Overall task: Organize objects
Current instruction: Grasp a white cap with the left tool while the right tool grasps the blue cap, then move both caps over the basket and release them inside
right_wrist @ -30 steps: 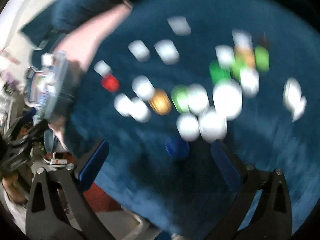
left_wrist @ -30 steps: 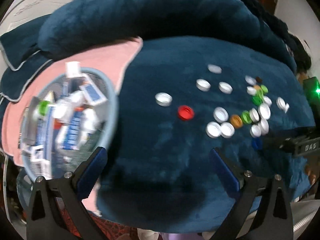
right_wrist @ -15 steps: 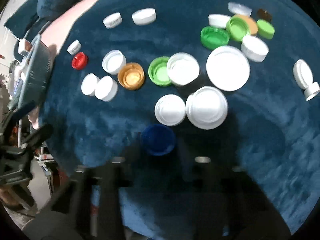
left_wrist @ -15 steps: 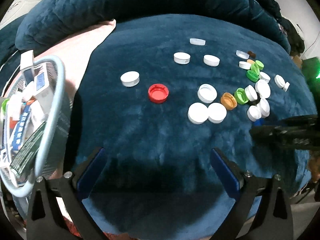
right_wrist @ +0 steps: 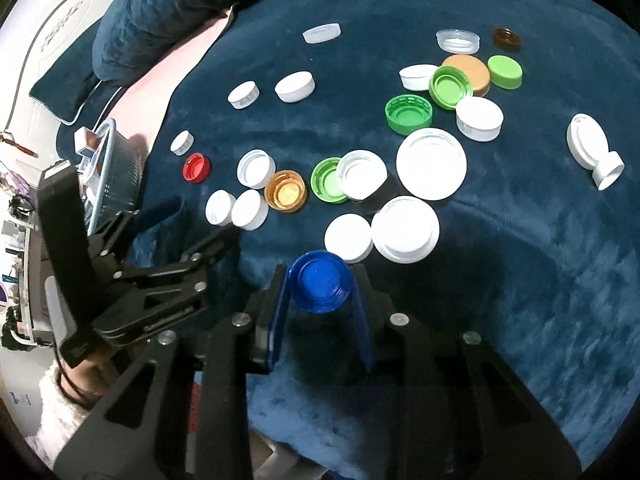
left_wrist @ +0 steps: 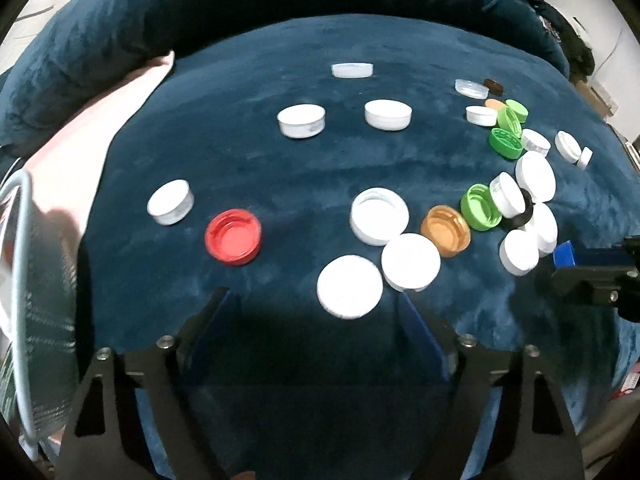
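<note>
- Fourteen white caps (right_wrist: 431,163) are lying out, one of them a flip-top (right_wrist: 594,152).
- One clear cap (right_wrist: 457,40) is showing.
- Four green caps (right_wrist: 409,114) are showing.
- Two orange caps (right_wrist: 286,190) are showing.
- One red cap (right_wrist: 196,167), one blue cap (right_wrist: 320,286) and one brown cap (right_wrist: 507,38) are showing.
- One basket (right_wrist: 116,176) is standing by.

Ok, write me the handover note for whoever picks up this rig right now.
Right claw: shut on the blue cap, gripped at its sides, just above the dark blue cushion.
Left claw: jaws have just been closing, nothing between them; it hangs over the near white caps.
Things: the other caps, white, green, orange and one red cap, lie scattered loose on the cushion. The basket of small items stands at the cushion's left edge.
Done: one cap picked.
Left: place the blue cap, then sort all the rest.
</note>
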`<state>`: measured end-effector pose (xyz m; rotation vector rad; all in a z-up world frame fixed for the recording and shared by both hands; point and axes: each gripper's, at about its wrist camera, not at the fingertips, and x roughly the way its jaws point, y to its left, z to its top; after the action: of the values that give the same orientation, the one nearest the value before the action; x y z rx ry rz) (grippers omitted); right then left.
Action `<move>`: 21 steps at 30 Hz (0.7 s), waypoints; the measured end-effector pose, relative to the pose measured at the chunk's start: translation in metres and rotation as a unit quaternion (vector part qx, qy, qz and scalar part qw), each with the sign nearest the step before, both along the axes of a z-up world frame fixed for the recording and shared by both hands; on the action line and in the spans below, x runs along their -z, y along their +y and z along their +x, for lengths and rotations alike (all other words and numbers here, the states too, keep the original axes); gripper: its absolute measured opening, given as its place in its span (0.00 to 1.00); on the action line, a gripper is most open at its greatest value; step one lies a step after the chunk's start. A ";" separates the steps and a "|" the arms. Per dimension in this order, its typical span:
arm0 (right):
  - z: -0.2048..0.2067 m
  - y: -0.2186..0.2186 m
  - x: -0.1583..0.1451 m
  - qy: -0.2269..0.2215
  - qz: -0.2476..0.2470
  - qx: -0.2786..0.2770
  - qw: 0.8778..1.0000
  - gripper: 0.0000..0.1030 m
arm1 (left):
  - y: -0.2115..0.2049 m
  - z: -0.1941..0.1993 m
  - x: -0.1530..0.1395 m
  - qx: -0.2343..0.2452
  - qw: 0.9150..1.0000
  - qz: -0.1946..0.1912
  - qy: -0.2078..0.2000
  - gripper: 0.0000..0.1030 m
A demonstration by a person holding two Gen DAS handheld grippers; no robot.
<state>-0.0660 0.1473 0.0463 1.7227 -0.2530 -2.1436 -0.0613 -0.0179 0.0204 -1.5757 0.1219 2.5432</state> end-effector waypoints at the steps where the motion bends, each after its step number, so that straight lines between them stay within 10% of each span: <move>1: 0.000 0.001 -0.001 0.001 0.000 0.001 1.000 0.30 | 0.001 -0.002 0.002 0.004 1.000 0.004 -0.002 0.50; 3: 0.000 0.000 -0.001 0.002 -0.003 0.004 1.000 0.30 | 0.003 -0.004 0.004 0.007 1.000 0.009 -0.004 0.31; 21: 0.008 -0.032 -0.044 0.053 -0.038 -0.013 0.998 0.30 | -0.123 0.072 -0.119 -0.116 0.985 0.055 0.115 0.31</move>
<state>-0.0576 0.1155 0.0907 1.5564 -0.2788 -2.1698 0.0107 -0.1411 0.1392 -1.3228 -0.1854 2.8475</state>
